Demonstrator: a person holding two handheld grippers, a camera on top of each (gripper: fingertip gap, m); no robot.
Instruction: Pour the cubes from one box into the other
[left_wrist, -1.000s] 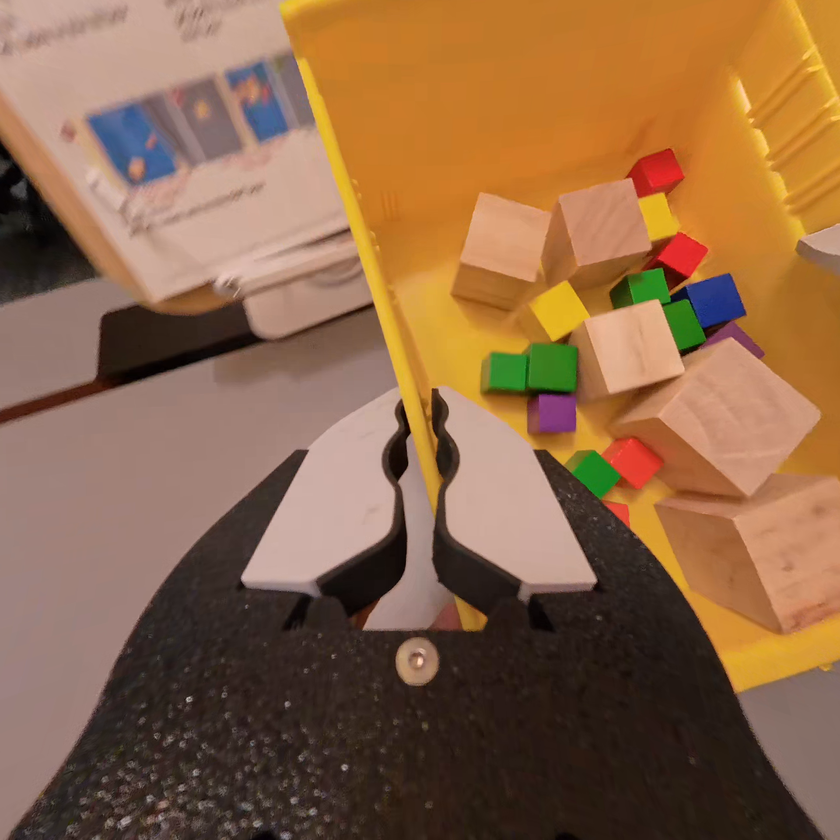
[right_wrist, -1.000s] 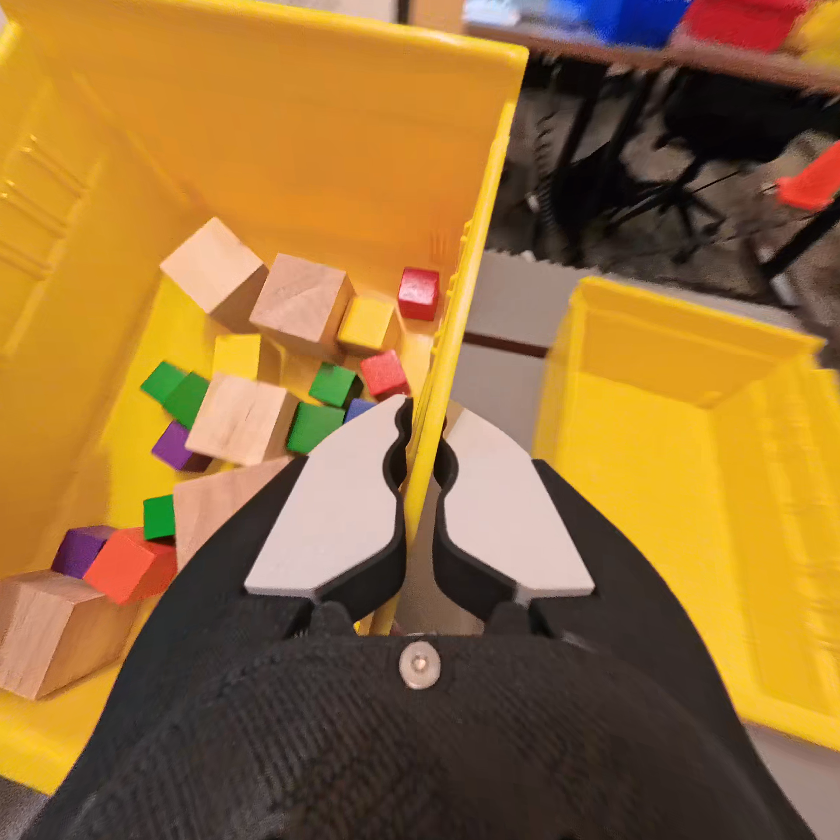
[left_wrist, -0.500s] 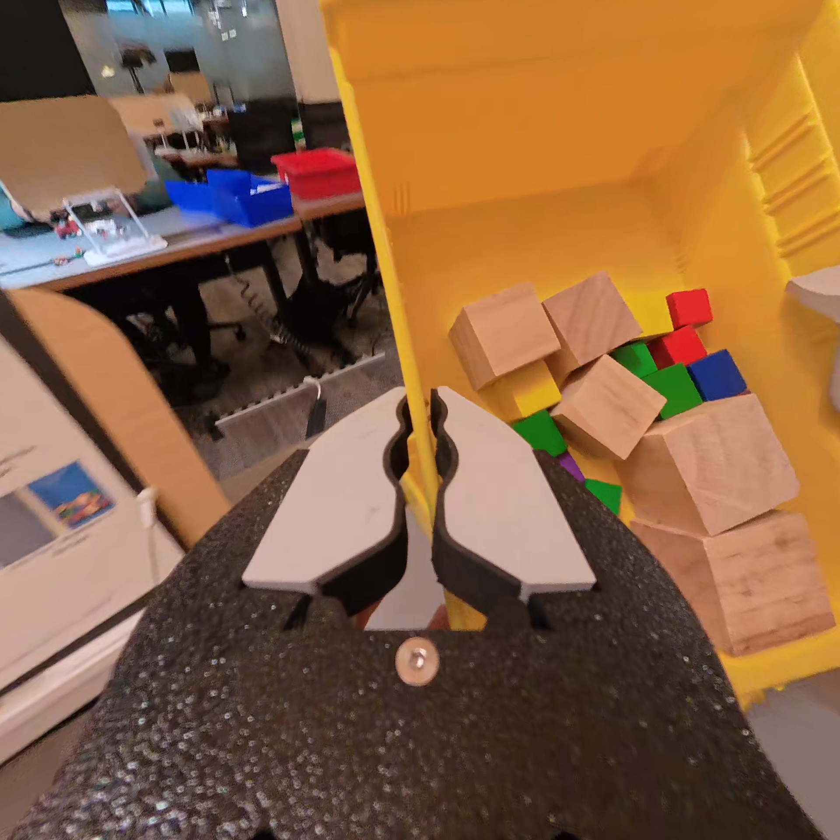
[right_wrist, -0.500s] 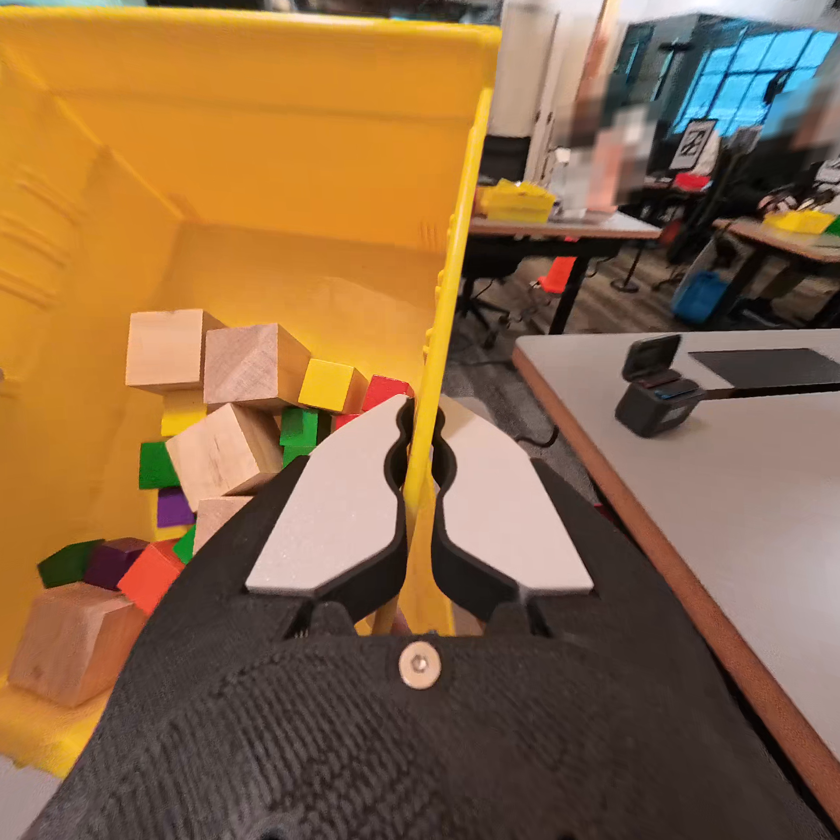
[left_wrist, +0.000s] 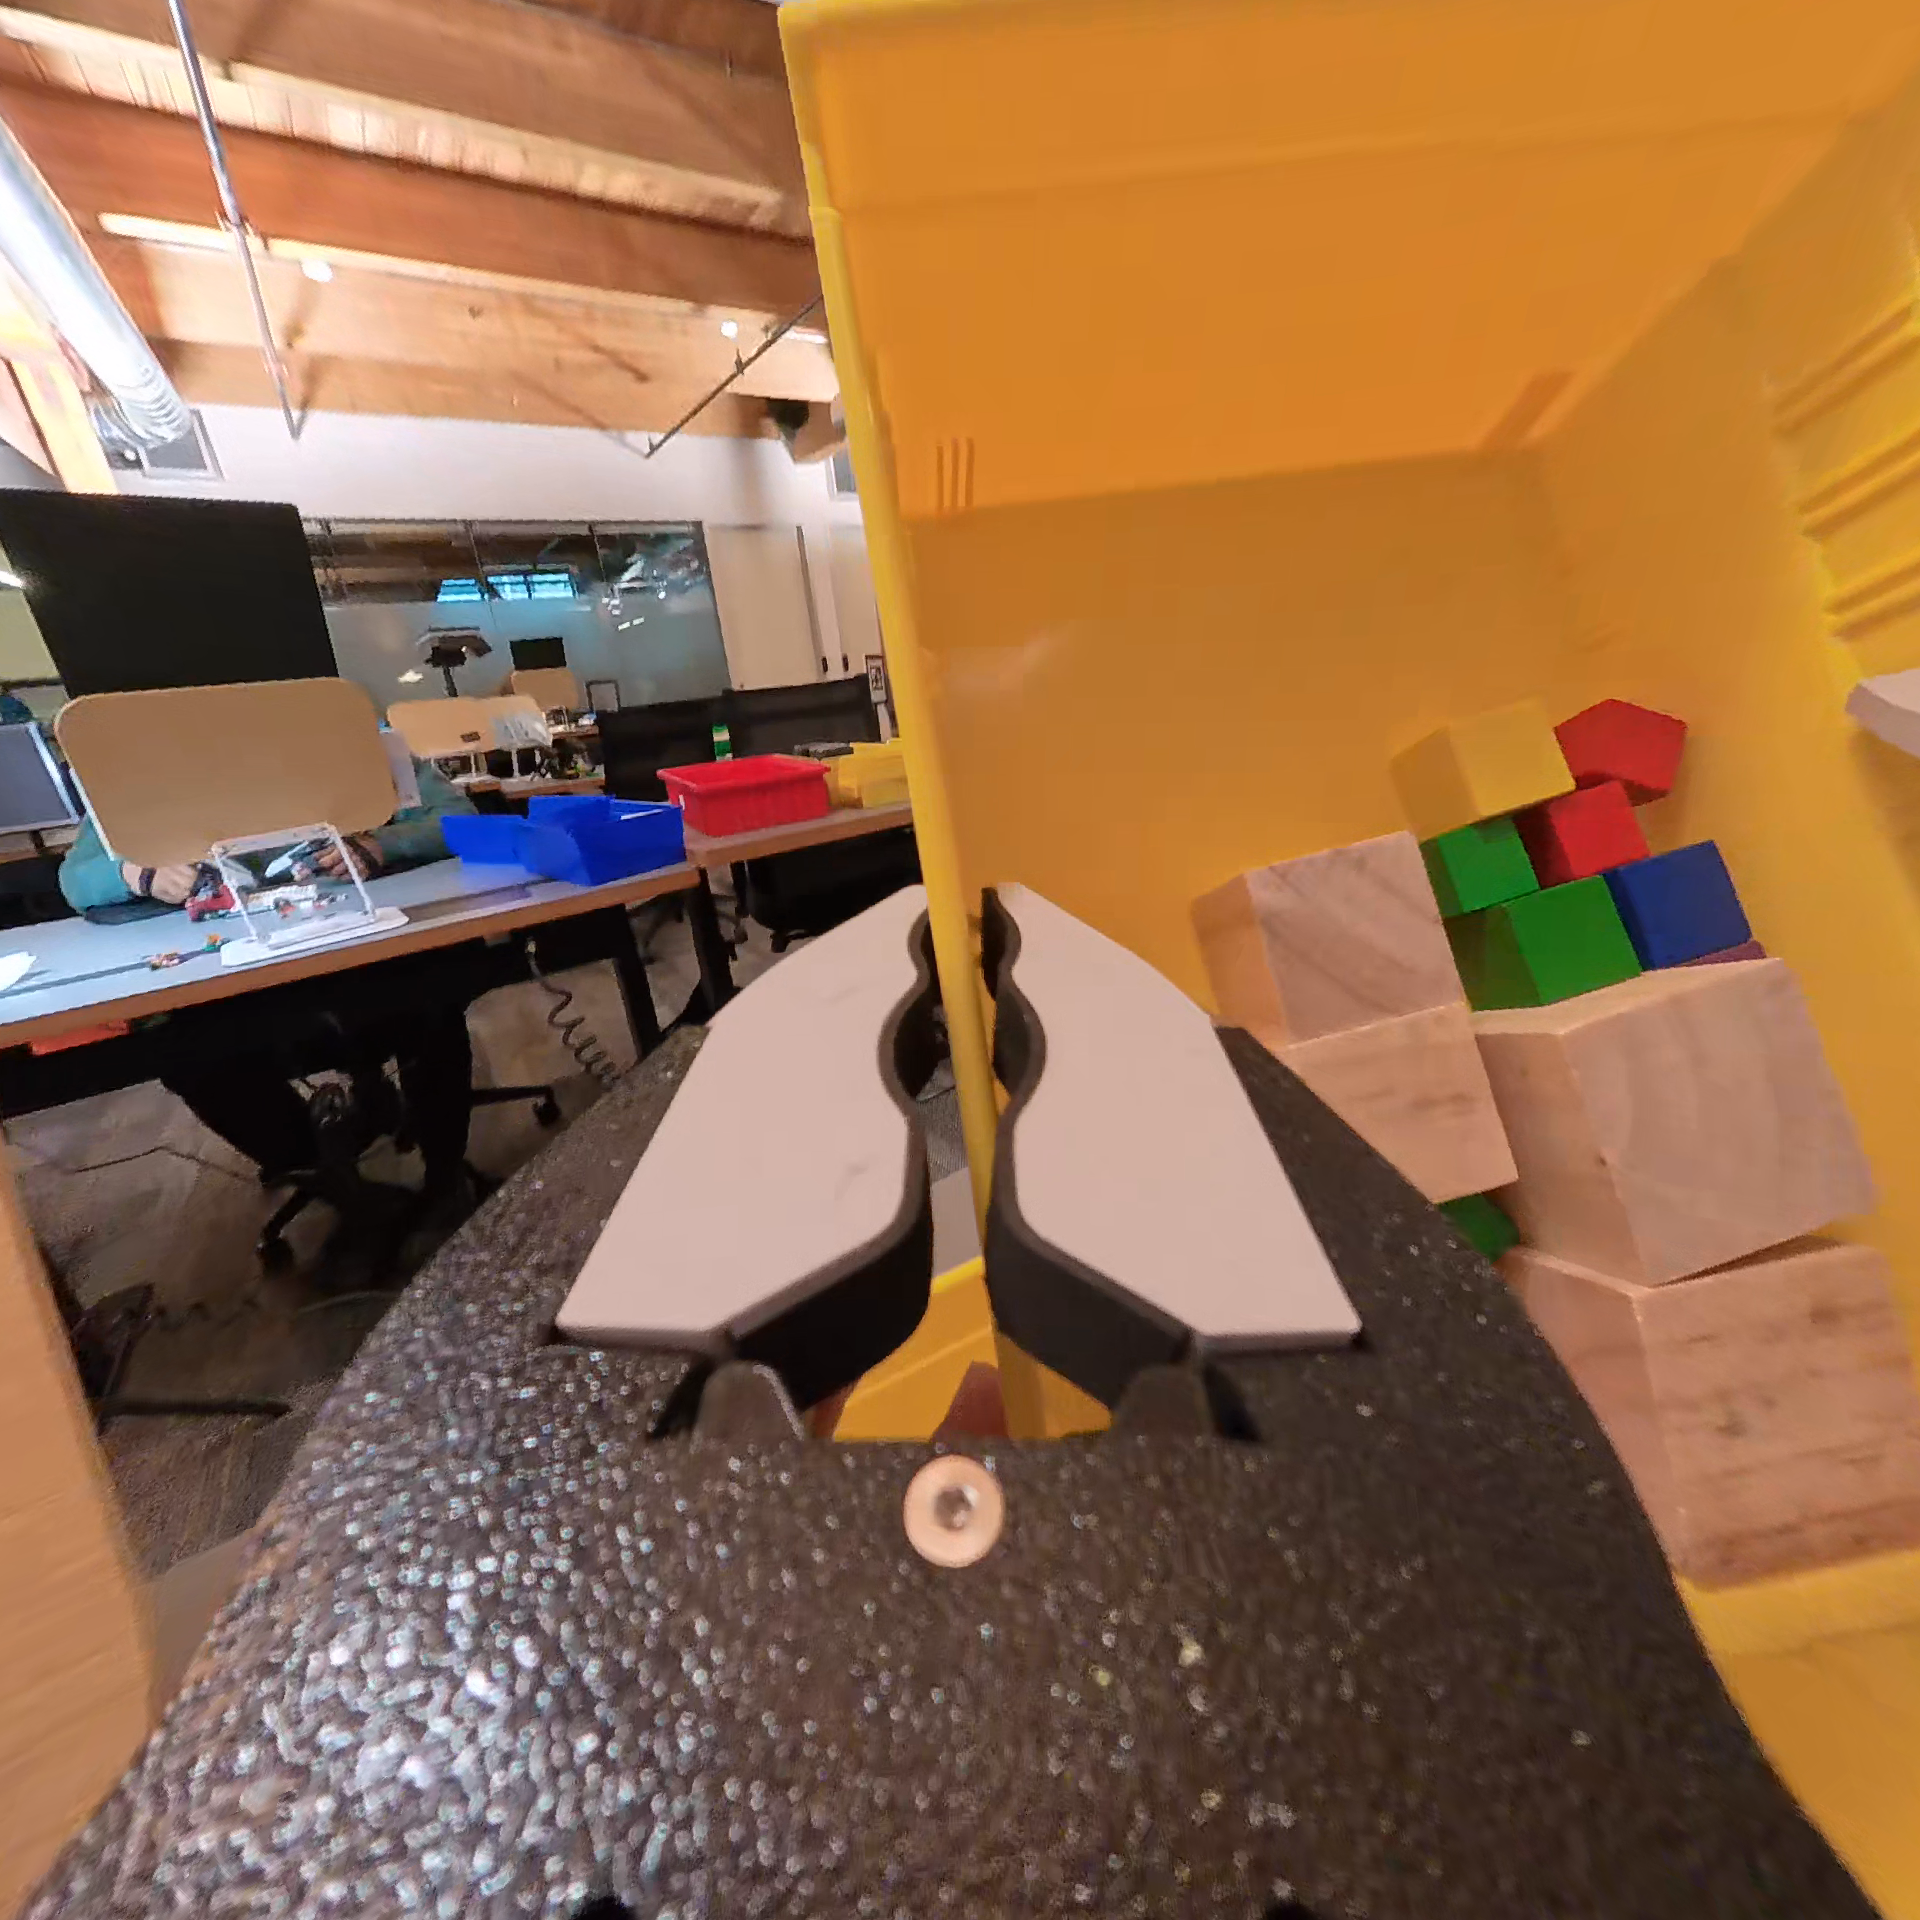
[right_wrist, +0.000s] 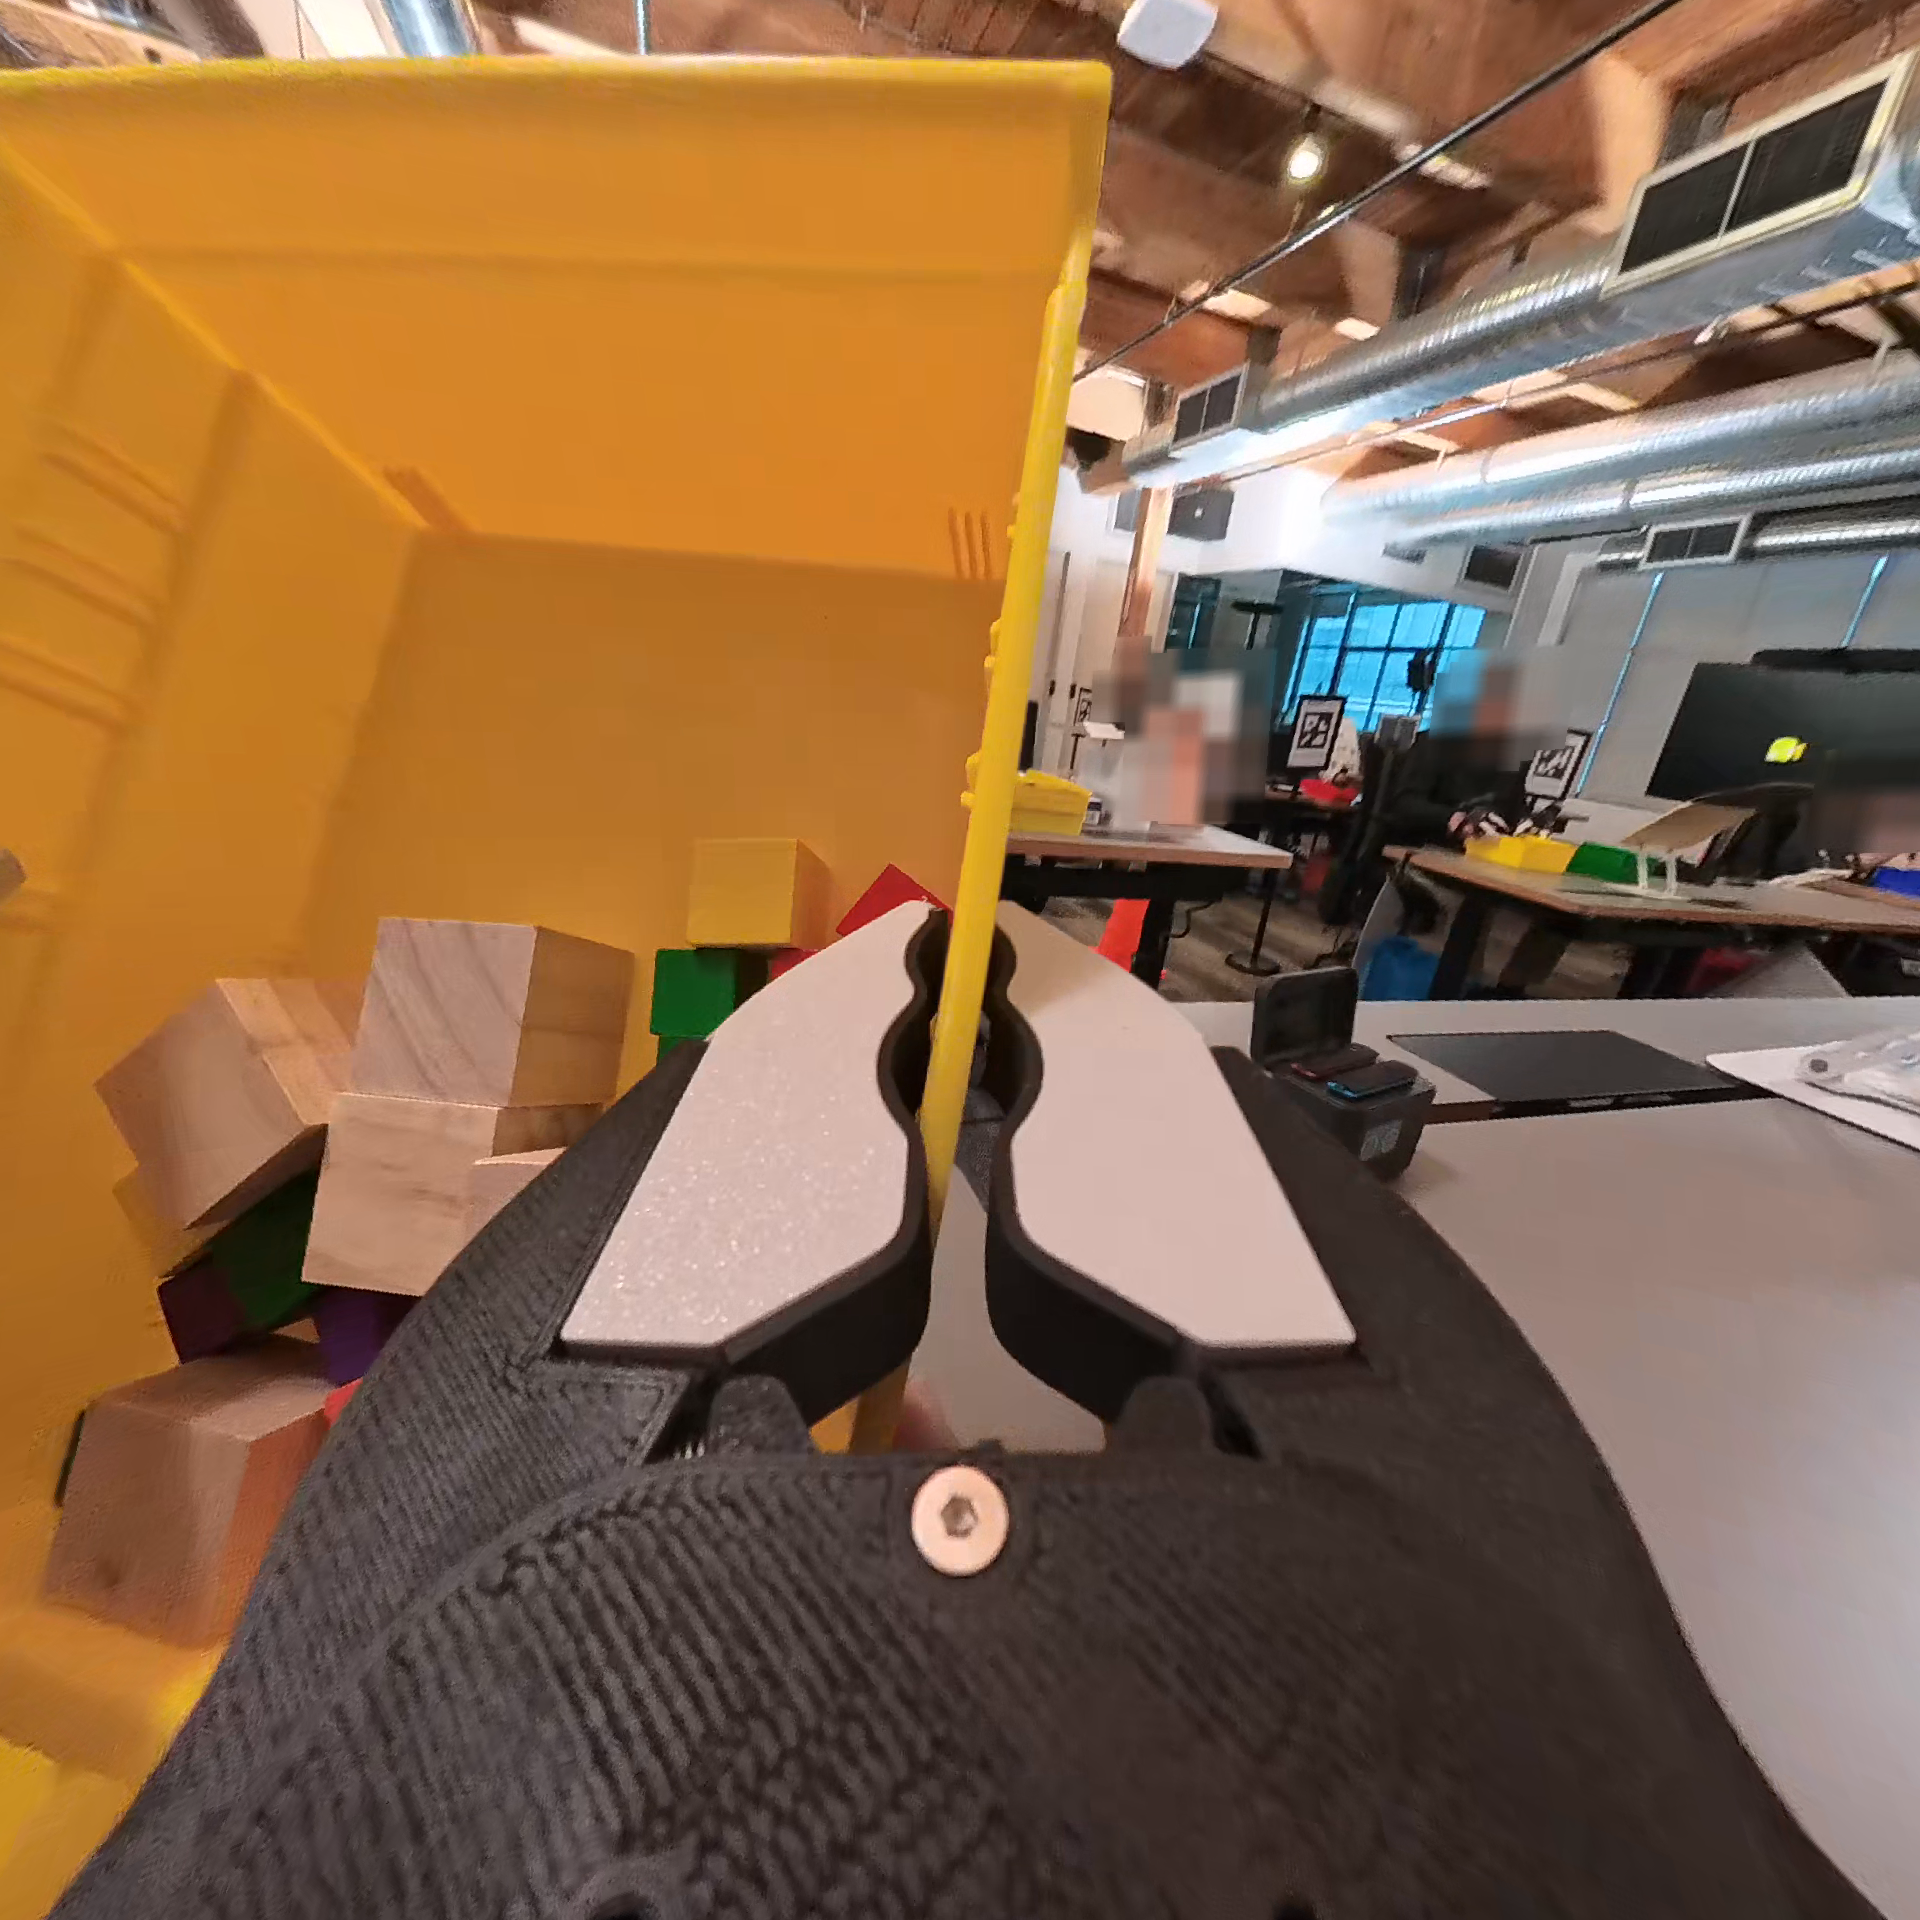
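Since the frame half a second before, the yellow box (left_wrist: 1247, 343) had been tipped further, so that ceiling beams and ducts were brought into both wrist views and the cubes had been slid into a tighter heap against its lower end wall. One side wall of the box was pinched between the narrowly closed jaws of the left gripper (left_wrist: 958, 914), and the opposite side wall was clamped in the same way by the right gripper (right_wrist: 966, 925), the thin yellow rim being seen edge-on between the white fingers (right_wrist: 769, 1132) in each view. Inside the box, large plain wooden cubes (left_wrist: 1652, 1112) were stacked at the low end, with another wooden cube (left_wrist: 1330, 935) resting above and behind them. Small coloured cubes were piled against the far side wall: a yellow cube (left_wrist: 1486, 764) on top, a red cube (left_wrist: 1621, 743) just beside it, a green cube (left_wrist: 1538, 940) and a blue cube (left_wrist: 1678, 904) below. In the right wrist view, purple cubes (right_wrist: 203, 1314) were seen wedged under the wooden ones near the bottom. A grey table (right_wrist: 1662, 1299) was visible to the right of the box, with a small black case (right_wrist: 1340, 1081) standing open on it. Other desks with a red bin (left_wrist: 748, 795) and blue bins (left_wrist: 582, 842) were seen far behind.
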